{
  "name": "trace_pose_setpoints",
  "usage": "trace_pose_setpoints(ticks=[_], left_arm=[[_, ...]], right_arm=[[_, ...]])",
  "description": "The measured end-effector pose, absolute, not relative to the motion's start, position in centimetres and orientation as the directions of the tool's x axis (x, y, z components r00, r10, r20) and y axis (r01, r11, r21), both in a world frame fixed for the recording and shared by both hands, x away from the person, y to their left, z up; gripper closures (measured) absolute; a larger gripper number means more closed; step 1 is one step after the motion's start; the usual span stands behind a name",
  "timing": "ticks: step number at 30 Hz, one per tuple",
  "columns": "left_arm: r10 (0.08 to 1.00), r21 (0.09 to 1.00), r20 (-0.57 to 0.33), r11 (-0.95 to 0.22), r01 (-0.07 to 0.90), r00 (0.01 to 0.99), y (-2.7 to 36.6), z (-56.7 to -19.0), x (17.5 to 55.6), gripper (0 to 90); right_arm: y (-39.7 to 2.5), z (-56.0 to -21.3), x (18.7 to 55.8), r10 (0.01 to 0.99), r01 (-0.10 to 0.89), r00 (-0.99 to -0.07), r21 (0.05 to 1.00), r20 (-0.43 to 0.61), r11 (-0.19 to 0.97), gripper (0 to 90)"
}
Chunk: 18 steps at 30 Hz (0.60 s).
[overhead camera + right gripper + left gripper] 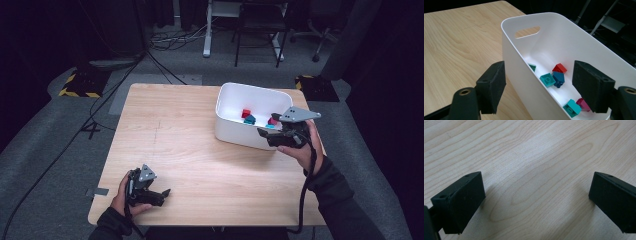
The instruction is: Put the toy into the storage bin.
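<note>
A white bin (pixel 235 134) stands on the wooden table (pixel 185 145) at the back right. It holds several small bricks: a red one (pixel 559 67), a blue one (pixel 558 77), two teal ones (pixel 547 80) and a magenta one (pixel 583 104). My right gripper (pixel 266 134) is open at the bin's near right corner. In the right gripper view the right gripper (pixel 537 85) straddles the bin's wall (pixel 516 62), one jaw outside and one above the bricks. My left gripper (pixel 161 196) rests low at the table's front left, open over bare wood (pixel 531 150), holding nothing.
The table's front edge (pixel 200 224) runs just below the left hand. Behind the table, chair and desk legs (pixel 207 47) stand on grey carpet with cables (pixel 100 105) trailing along the floor at the left. Black-and-yellow striped blocks (pixel 80 85) sit at both back corners.
</note>
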<state>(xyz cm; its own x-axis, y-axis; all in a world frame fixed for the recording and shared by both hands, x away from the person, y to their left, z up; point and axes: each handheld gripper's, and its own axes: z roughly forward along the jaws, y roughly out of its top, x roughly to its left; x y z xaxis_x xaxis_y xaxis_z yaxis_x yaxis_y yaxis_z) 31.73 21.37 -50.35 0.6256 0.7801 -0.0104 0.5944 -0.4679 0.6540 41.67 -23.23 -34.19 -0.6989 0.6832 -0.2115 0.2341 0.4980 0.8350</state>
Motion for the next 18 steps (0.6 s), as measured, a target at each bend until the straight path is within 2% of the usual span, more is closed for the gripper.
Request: trace_pose_setpoints(ticks=[18], left_arm=[[0.781, 0.654, -0.009, -0.468, 0.594, 0.625, 21.4, -50.4, 31.7, 0.6]], right_arm=[[-25.2, -35.8, 38.3, 0.668, 0.201, -0.707, 0.84, -0.232, 0.504, 26.7]])
